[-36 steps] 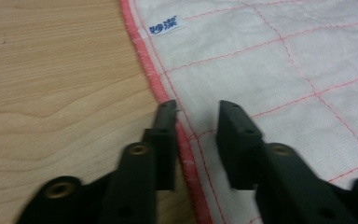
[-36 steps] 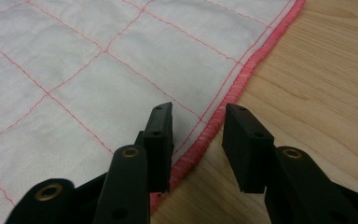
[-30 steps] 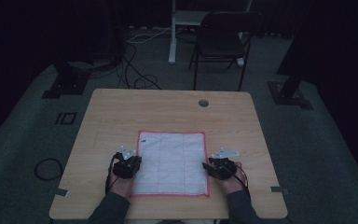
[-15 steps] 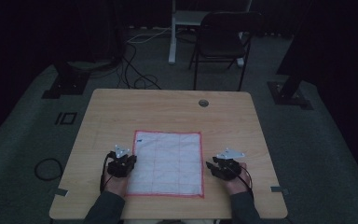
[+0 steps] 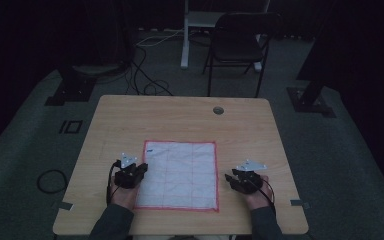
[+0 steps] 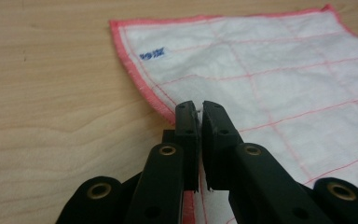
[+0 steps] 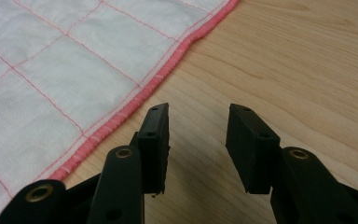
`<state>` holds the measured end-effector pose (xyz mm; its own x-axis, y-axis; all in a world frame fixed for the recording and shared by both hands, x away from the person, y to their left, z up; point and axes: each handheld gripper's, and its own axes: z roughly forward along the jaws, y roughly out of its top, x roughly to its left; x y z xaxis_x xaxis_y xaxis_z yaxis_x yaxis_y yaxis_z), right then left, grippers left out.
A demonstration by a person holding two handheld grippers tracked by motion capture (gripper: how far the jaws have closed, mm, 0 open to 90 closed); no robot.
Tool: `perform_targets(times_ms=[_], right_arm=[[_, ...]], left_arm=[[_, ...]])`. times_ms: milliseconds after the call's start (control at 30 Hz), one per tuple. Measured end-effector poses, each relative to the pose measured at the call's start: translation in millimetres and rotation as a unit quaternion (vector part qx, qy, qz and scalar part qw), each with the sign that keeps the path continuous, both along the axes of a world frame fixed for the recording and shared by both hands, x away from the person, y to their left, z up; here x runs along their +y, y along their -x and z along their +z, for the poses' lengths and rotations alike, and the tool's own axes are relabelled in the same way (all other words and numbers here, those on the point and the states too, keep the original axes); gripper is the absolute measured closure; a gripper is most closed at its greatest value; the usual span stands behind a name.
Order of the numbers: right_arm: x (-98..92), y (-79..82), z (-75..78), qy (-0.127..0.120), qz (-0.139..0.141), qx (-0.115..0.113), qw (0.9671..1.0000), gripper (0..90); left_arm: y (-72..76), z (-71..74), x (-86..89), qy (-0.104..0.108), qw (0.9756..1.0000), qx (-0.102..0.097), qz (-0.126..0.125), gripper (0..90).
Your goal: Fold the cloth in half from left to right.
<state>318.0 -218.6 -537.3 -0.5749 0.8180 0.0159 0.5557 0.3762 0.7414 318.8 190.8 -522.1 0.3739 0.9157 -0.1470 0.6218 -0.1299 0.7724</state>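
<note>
**Left gripper pinching the cloth's edge, right one hanging open beside it**

From the high view: a light wooden table (image 5: 180,120) sits in a pretty dark room, and a white square cloth with a red border and thin red grid lines (image 5: 180,172) lies flat on the worktop, toward the near edge and roughly centred left to right. The left gripper (image 5: 139,169) is right at the cloth's left edge, about halfway along it. The right gripper (image 5: 228,177) is just off the cloth's right edge, near the front right corner of the cloth, over bare wood. Both of the person's hands come in from the near edge of the worktop. There's a small round hole (image 5: 218,110) near the far edge of the table, and a dark chair (image 5: 240,45) stands on the floor beyond it.

Left gripper view: the left gripper (image 6: 196,109) has its jaws squeezed almost together with only a sliver of a gap, and they sit on the cloth's (image 6: 270,70) red hem, with the fabric nipped between them. A small blue mark (image 6: 152,53) sits near the cloth's corner.

Right gripper view: the right gripper (image 7: 196,121) has its jaws spread well apart with nothing between them, just wood underneath. The cloth's (image 7: 51,70) red hem runs just beside the left jaw, not touching it as far as I can tell.
</note>
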Motion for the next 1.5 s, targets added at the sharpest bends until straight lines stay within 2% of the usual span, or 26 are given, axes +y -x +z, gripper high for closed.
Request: perform_targets(times_ms=[400,733,1500], right_arm=[[-6.5,1.8,-1.3,0.002,-0.007,0.002,1.0,59.4],[-7.4,1.8,-1.9,0.002,-0.009,0.004,1.0,59.4],[-11.0,1.9,-4.6,-0.005,-0.02,0.004,0.9998,59.3]], left_arm=[[-2.4,15.9,-13.4,0.012,0.9994,-0.017,-0.026,86.4],[-5.4,27.8,-35.4,0.013,0.9978,-0.029,-0.058,86.6],[-10.2,38.1,-61.3,0.028,0.9951,-0.04,-0.087,86.8]])
